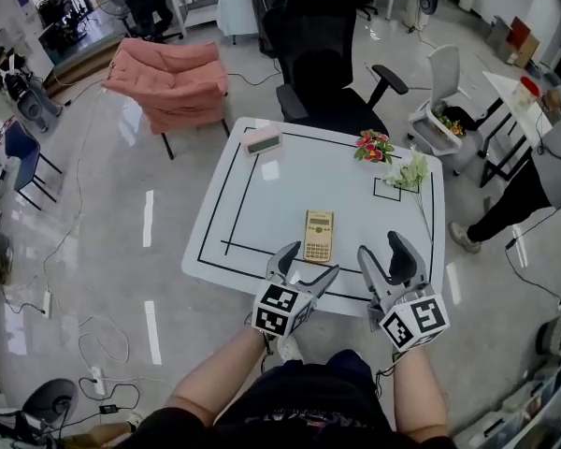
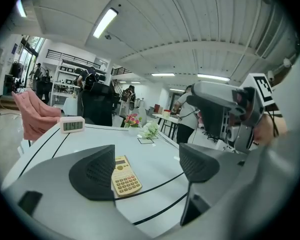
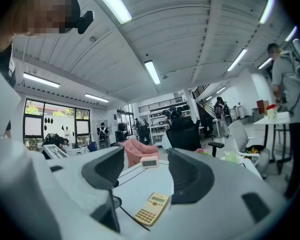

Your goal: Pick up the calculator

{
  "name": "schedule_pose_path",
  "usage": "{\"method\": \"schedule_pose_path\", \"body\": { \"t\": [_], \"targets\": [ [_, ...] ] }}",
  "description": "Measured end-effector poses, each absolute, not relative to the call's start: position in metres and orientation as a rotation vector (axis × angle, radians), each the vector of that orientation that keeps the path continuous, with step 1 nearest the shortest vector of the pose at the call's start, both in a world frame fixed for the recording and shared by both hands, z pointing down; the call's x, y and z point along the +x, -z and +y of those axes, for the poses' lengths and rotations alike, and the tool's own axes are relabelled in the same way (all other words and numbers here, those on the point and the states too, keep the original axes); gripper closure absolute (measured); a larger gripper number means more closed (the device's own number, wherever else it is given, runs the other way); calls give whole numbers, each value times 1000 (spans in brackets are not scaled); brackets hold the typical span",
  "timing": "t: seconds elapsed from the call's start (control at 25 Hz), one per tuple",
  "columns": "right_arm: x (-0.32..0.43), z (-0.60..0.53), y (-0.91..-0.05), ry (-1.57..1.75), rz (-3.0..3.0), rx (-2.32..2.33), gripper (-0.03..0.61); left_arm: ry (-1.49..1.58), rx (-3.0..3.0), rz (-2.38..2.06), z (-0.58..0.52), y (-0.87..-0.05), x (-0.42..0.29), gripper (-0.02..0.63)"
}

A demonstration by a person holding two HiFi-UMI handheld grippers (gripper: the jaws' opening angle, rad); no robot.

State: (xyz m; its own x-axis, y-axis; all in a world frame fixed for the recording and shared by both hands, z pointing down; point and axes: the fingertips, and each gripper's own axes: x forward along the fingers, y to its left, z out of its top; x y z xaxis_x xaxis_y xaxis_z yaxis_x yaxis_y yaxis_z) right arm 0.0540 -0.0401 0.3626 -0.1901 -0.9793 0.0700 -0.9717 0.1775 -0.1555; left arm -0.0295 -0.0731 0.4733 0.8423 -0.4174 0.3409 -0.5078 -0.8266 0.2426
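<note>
At the upper left of the head view a pink padded chair (image 1: 171,80) is seen standing on the floor, off the table and clear of the work. On the white table (image 1: 262,209), toward its far left corner, a small digital clock (image 1: 263,139) is set, well apart from the task's thing.

At the lower centre the left gripper (image 1: 307,262) is held over the table's near edge, its jaws spread apart and nothing caught between them. In the left gripper view the calculator is seen lying flat beside the left jaw, untouched. The calculator (image 1: 319,236) lies face up at the centre of the frame, close to the black lines drawn along the near edge, just beyond the left gripper's tips. So placed, it is judged open to a low approach from the near side, and the left gripper's wide stance is judged to be meant for straddling it.

To the right, the right gripper (image 1: 383,251) is likewise held released and empty beside the near edge; its own view looks down over the calculator, and it is judged to be kept in reserve.

At the upper right of the table red flowers (image 1: 374,146) and a white spray (image 1: 409,170) are laid by a small drawn square (image 1: 387,190), away from the approach.
</note>
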Motion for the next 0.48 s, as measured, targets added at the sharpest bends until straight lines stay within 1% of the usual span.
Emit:
{"method": "schedule_pose_path", "body": {
  "t": [0.48],
  "targets": [
    [43, -61, -373, 280, 2403, -1947, 313, -459, 2625, -718, -84, -502, -32, 221]
  ]
}}
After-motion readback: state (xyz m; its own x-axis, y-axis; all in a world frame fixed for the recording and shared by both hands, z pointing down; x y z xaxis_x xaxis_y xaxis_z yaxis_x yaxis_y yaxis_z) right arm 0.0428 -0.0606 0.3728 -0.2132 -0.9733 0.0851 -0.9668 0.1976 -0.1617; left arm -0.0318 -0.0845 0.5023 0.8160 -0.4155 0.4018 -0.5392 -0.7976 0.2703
